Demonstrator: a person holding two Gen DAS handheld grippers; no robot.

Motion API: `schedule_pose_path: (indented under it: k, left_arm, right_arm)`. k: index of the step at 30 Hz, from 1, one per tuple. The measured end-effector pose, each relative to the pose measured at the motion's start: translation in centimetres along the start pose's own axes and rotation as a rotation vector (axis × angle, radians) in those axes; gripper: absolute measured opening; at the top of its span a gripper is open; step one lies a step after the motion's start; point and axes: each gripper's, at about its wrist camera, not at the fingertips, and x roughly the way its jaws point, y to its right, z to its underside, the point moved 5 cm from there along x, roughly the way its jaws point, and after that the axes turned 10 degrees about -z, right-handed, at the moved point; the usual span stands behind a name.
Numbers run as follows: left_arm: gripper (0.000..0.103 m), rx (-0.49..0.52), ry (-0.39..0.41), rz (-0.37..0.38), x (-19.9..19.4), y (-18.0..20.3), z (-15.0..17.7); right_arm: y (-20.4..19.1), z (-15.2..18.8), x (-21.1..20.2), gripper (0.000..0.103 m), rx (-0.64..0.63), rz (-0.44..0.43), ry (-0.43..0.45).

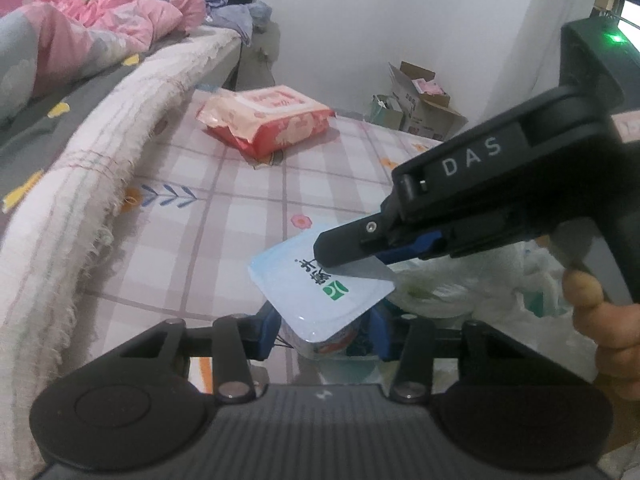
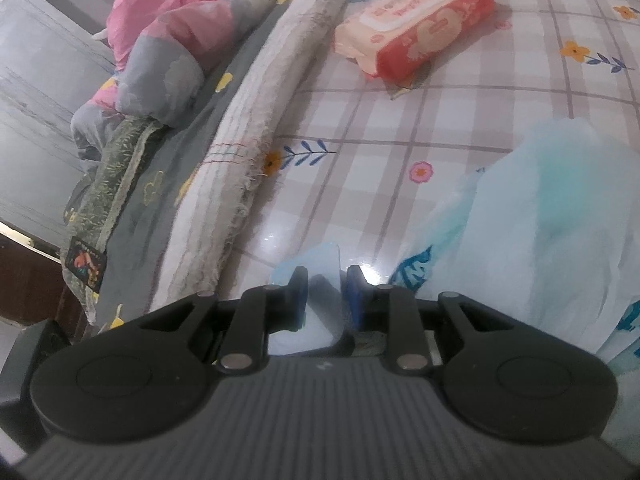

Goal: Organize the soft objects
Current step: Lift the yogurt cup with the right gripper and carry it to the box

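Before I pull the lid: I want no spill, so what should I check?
1. Pads of left gripper against cup: ok, it sits between them.
2. Hold of right gripper on lid: cannot tell.
3. Cup upright: not ok, tilted.
4. Space clear of wipes pack: ok, it lies well apart.
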Motion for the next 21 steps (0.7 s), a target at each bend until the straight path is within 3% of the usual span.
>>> schedule_pose_path:
  k: [12,21]
  left_arm:
    - [0.047,0.043,0.144,-0.051,-6.7,0.2,-2.3]
    - [0.047,0.15,0.244,-0.011,-11.9,5.1,-4.2]
  right_arm:
    - [-5.5,0.0,-4.3,0.021,-0.069,-0.094,0.099]
    - [-8.0,1.8,-13.0,0.022,-0.105,-0.097,0.237]
